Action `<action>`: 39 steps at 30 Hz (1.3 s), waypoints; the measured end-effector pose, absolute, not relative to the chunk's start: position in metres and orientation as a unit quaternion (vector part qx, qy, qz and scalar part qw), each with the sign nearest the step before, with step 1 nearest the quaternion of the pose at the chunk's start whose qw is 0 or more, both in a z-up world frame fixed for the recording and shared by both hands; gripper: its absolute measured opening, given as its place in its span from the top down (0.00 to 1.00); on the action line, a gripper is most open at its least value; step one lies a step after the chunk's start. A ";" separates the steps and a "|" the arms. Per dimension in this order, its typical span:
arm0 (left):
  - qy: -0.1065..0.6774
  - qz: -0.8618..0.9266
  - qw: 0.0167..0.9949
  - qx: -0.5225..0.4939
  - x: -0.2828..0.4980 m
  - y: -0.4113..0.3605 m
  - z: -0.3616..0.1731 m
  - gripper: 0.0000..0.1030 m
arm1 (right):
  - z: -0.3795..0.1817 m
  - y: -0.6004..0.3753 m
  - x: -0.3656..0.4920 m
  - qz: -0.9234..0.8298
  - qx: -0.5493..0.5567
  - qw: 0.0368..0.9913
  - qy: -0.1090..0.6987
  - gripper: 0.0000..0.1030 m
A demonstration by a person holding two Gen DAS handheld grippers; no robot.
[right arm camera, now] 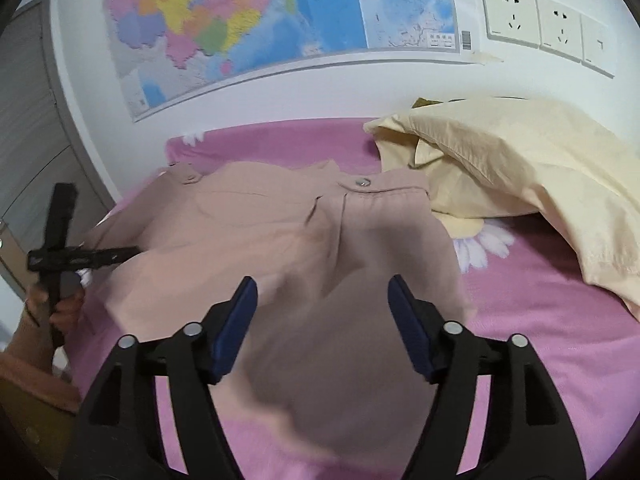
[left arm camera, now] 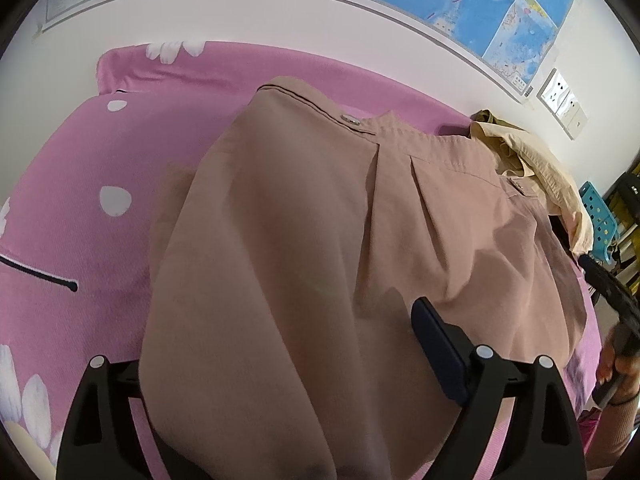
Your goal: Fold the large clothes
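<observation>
The map (right arm camera: 280, 20) has tiny words, too small to read. The shirt (right arm camera: 280, 248) lies under the wide-open, empty right claw (right arm camera: 322, 304). It drapes over the left claw (left arm camera: 280, 360), grip unclear.

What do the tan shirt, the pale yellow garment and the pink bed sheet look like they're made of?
Tan shirt: matte woven cloth, probably cotton or a blend, judging by its stitched seams, pleats and metal snap.
Pale yellow garment: thinner, crinkled woven fabric, likely light cotton.
Pink bed sheet: soft printed textile with white daisy motifs; the fibre cannot be told.
</observation>
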State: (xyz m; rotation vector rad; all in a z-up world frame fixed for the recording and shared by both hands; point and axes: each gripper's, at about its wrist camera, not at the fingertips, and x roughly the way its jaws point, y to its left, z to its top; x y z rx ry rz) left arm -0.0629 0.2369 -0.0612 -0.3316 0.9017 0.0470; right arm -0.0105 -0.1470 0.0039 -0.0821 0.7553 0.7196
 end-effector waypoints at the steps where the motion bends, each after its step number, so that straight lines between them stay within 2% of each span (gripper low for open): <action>1: 0.434 0.018 0.885 -0.166 -0.064 0.238 -0.061 0.13 | 0.005 -0.153 -0.015 0.345 -0.031 0.865 0.363 0.34; 7: 0.433 0.003 0.883 -0.181 -0.075 0.239 -0.061 0.13 | -0.003 -0.196 -0.032 0.351 0.065 0.845 0.398 0.33; 13: 0.437 0.024 0.887 -0.146 -0.074 0.229 -0.062 0.12 | -0.008 -0.195 -0.045 0.320 0.013 0.869 0.378 0.32; 16: 0.435 0.025 0.889 -0.142 -0.075 0.227 -0.062 0.10 | -0.034 -0.189 -0.033 0.293 -0.004 0.865 0.406 0.40; 20: 0.433 0.017 0.888 -0.152 -0.078 0.231 -0.062 0.11 | -0.044 -0.192 -0.026 0.280 -0.004 0.870 0.407 0.41; 24: 0.431 0.016 0.888 -0.162 -0.080 0.233 -0.062 0.12 | -0.030 -0.203 -0.035 0.287 0.027 0.871 0.399 0.37; 28: 0.429 0.020 0.887 -0.169 -0.081 0.235 -0.061 0.13 | -0.025 -0.220 -0.047 0.327 0.105 0.842 0.416 0.32; 34: 0.430 0.022 0.888 -0.163 -0.079 0.231 -0.061 0.13 | -0.049 -0.235 -0.060 0.334 0.190 0.795 0.469 0.28; 39: 0.431 0.017 0.887 -0.167 -0.078 0.233 -0.061 0.11 | -0.058 -0.225 -0.055 0.334 0.209 0.789 0.471 0.28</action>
